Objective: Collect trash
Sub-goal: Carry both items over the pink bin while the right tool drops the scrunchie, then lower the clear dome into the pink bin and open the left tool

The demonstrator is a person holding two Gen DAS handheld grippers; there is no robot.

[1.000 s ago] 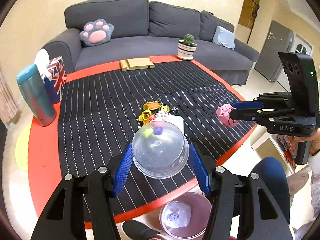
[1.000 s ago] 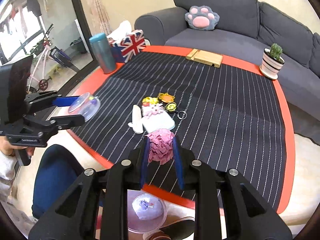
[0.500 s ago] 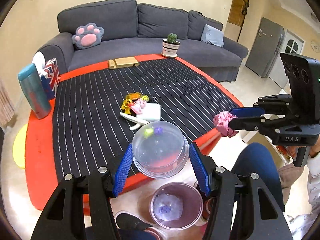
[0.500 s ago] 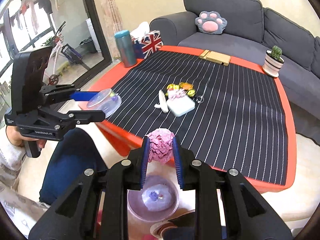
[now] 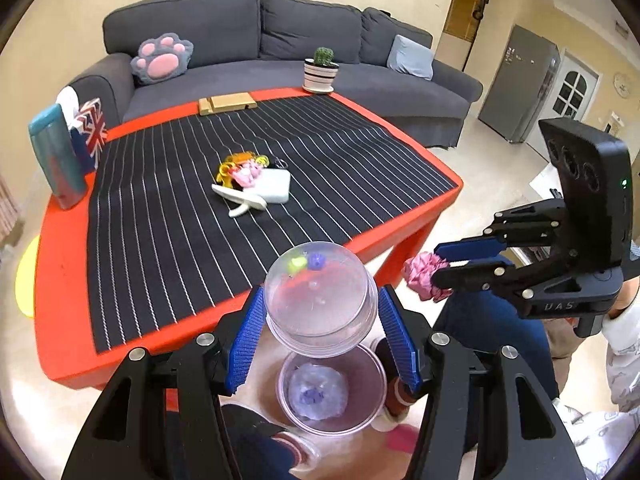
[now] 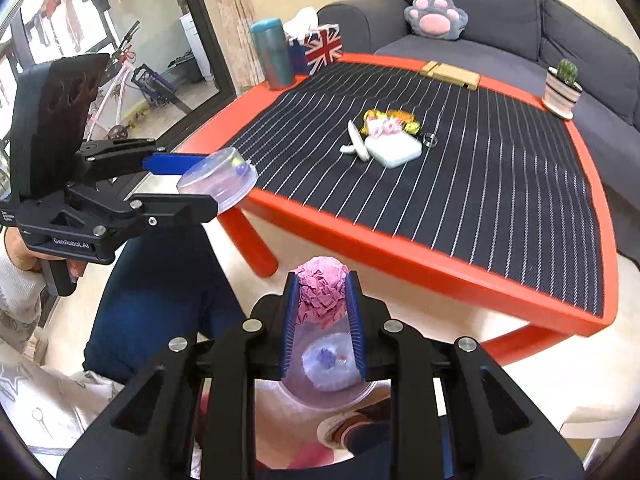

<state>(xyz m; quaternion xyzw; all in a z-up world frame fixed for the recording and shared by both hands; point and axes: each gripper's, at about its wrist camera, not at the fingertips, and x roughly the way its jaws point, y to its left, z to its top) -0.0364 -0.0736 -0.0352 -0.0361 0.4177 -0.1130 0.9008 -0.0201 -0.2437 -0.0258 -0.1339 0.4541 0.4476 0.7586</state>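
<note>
Both grippers are now hanging past the table's (image 5: 400,236) near edge, above the bin (image 5: 332,392). The left gripper (image 5: 320,320) is clamping the clear lid (image 5: 320,304). The right gripper (image 6: 322,320) is clamping the pink paper ball (image 6: 320,294).

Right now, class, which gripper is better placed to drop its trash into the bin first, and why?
Right. The right gripper holds the pink paper ball directly above the open bin. The left gripper holds the clear lid over the bin's far edge.

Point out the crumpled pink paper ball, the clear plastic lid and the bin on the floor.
crumpled pink paper ball (image 6: 321,295), right wrist view, its front face.
clear plastic lid (image 5: 320,294), left wrist view, its domed top.
bin (image 5: 372,400), left wrist view, its right inner wall.
</note>
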